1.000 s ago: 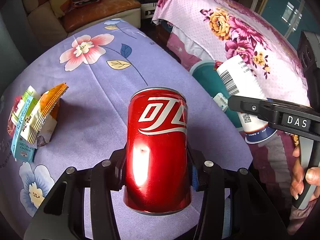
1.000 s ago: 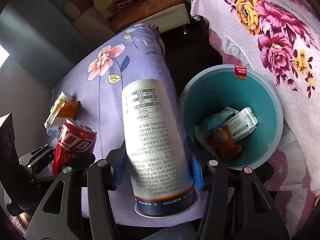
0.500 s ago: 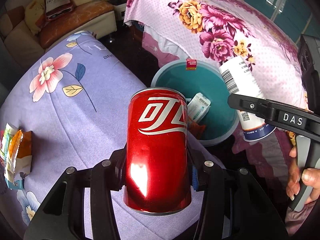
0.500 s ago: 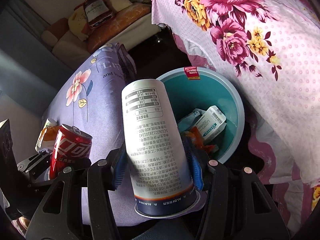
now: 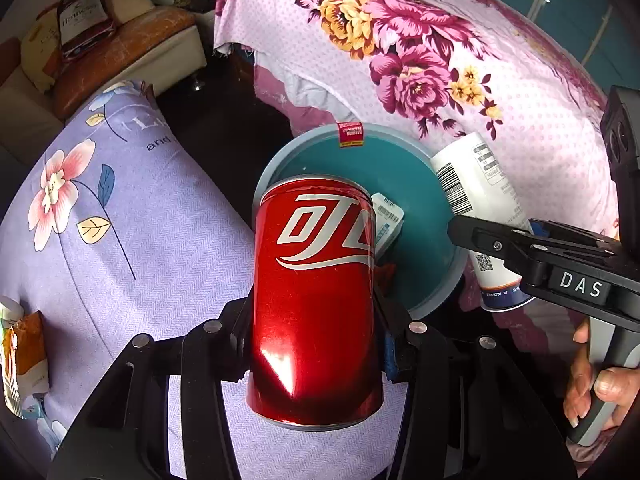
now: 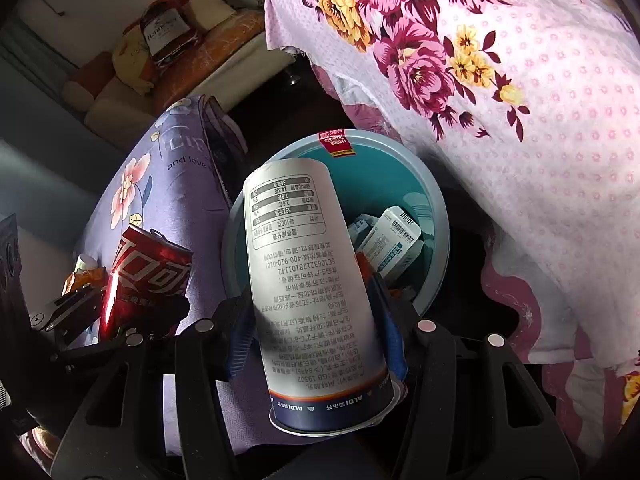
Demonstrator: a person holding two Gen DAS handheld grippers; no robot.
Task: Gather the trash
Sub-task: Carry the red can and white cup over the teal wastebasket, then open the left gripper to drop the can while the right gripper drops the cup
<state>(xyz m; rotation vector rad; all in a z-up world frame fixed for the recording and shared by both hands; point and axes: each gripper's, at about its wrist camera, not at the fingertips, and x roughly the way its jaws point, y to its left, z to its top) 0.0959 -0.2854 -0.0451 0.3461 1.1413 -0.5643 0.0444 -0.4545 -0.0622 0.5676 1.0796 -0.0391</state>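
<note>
Your left gripper [image 5: 314, 320] clamps the upright can [image 5: 314, 300]; your right gripper [image 6: 320, 320] clamps the cup [image 6: 316, 292]. The bin [image 6: 438, 216] lies just ahead of both, and the cup looks nearer its mouth.

A table draped in a lilac flowered cloth [image 5: 168, 240]; crumpled snack wrappers [image 5: 22, 356] lie on it. A teal bin [image 6: 438, 216] stands just beside the table's edge.
</note>
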